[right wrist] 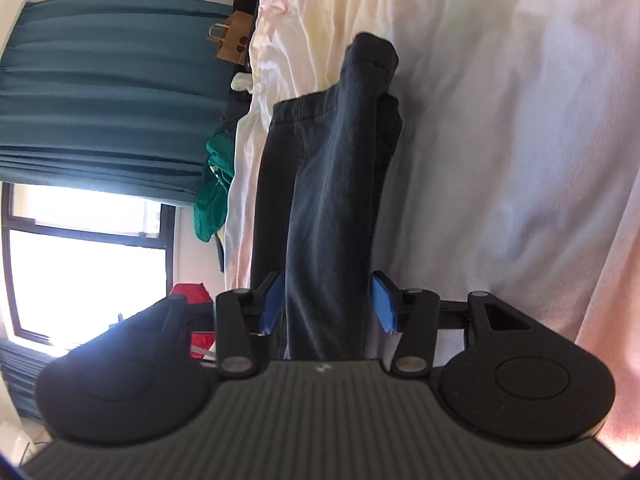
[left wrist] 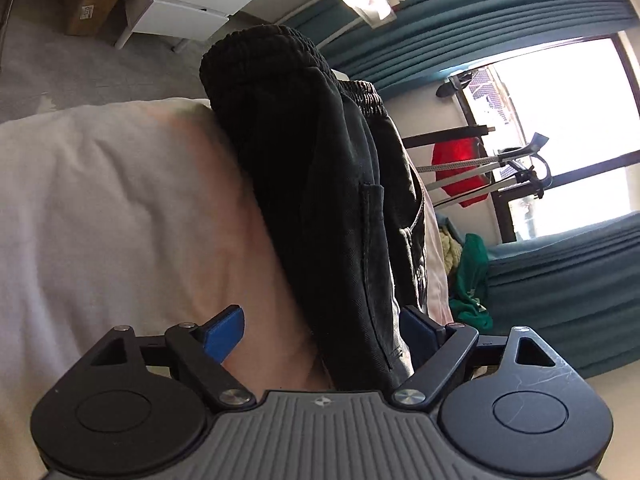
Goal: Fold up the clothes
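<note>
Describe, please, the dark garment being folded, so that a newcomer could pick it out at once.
Start at the bed's pale sheet, which fills most of both views. On it lie the dark trousers, with a gathered elastic waistband at the far end in the left wrist view. They are the only dark garment on the sheet; the green clothes are heaped beyond the bed's edge.

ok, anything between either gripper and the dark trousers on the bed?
Nothing visible. The dark trousers already lie between the open blue fingers of the left gripper, and again between those of the right gripper. Only the pale bedsheet lies beneath; neither gripper pinches the cloth.
</note>
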The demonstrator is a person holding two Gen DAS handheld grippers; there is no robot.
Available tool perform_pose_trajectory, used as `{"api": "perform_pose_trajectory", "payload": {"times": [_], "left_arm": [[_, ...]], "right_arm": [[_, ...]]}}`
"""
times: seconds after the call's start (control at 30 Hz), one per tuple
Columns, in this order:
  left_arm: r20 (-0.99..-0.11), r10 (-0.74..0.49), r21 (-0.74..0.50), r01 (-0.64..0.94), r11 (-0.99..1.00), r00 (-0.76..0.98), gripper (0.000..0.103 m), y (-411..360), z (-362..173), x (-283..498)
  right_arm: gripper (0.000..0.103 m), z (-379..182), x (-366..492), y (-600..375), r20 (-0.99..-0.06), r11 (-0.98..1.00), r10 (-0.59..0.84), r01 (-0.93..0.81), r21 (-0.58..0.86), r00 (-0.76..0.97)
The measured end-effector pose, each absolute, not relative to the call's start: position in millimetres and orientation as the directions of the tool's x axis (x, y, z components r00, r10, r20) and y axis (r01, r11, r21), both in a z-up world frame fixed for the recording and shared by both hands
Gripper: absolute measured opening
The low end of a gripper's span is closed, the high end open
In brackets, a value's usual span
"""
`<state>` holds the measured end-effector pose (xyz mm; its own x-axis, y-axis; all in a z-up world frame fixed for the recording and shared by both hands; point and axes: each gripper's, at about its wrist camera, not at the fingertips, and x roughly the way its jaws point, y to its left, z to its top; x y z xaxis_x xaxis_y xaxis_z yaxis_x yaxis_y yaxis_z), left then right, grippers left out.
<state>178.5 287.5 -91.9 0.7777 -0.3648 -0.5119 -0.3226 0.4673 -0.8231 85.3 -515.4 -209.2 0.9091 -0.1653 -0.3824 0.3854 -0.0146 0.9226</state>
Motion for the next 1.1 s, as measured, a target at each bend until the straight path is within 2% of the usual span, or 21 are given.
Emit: {"api": "perform_pose_trajectory", "payload": {"times": [0.07,0.2,0.27,0.37,0.53,0.6,0.67,0.7,0.73,0.83,1.03,1.1], "left_arm": [[-0.498,-0.373,-0.837,-0.321,0.444,0.783,0.083,294,-107,188],[-0.447,-0.348,-0.87,-0.31,0.385,0.824,0.068,306,-130,212],[-0.407,-0.33,-0.887,-0.282,0.366,0.851,0.068,311,-135,224],[-0.402,-0.326,-0.874,-0.252,0.415,0.856,0.065,314,-134,248],[-0.368,-0.303,-0.86,-0.197,0.471,0.879,0.04,317,-127,263],[-0.36,-0.293,-0.863,-0.198,0.464,0.886,0.025,319,-127,265],[-0.355,-0.274,-0.866,-0.204,0.456,0.894,0.018,319,-127,264],[-0.352,-0.26,-0.87,-0.212,0.446,0.899,0.016,316,-128,261],[-0.35,-0.243,-0.872,-0.22,0.437,0.905,0.015,314,-127,258],[-0.347,-0.191,-0.871,-0.24,0.428,0.918,0.012,306,-120,246],[-0.325,-0.132,-0.86,-0.235,0.454,0.936,0.009,301,-91,215],[-0.327,-0.122,-0.863,-0.244,0.442,0.937,0.009,302,-87,199]], "right_arm": [[0.051,-215,89,-519,-0.363,-0.017,-0.149,0.364,0.931,0.92],[0.051,-223,101,-532,-0.313,-0.004,-0.135,0.315,0.949,0.94],[0.05,-226,108,-537,-0.313,0.0,-0.121,0.315,0.949,0.942],[0.05,-223,118,-538,-0.337,0.043,-0.126,0.344,0.938,0.933],[0.052,-211,130,-543,-0.306,0.167,-0.256,0.354,0.92,0.917],[0.051,-215,138,-547,-0.327,0.177,-0.297,0.388,0.904,0.897],[0.036,-221,143,-549,-0.361,0.178,-0.346,0.438,0.881,0.866],[0.019,-222,144,-548,-0.377,0.181,-0.375,0.466,0.866,0.847],[0.016,-223,144,-546,-0.385,0.188,-0.4,0.485,0.854,0.832],[0.011,-213,141,-540,-0.39,0.208,-0.444,0.516,0.831,0.806],[0.01,-193,115,-523,-0.377,0.218,-0.489,0.529,0.82,0.786],[0.01,-194,101,-523,-0.41,0.194,-0.472,0.546,0.815,0.78]]}}
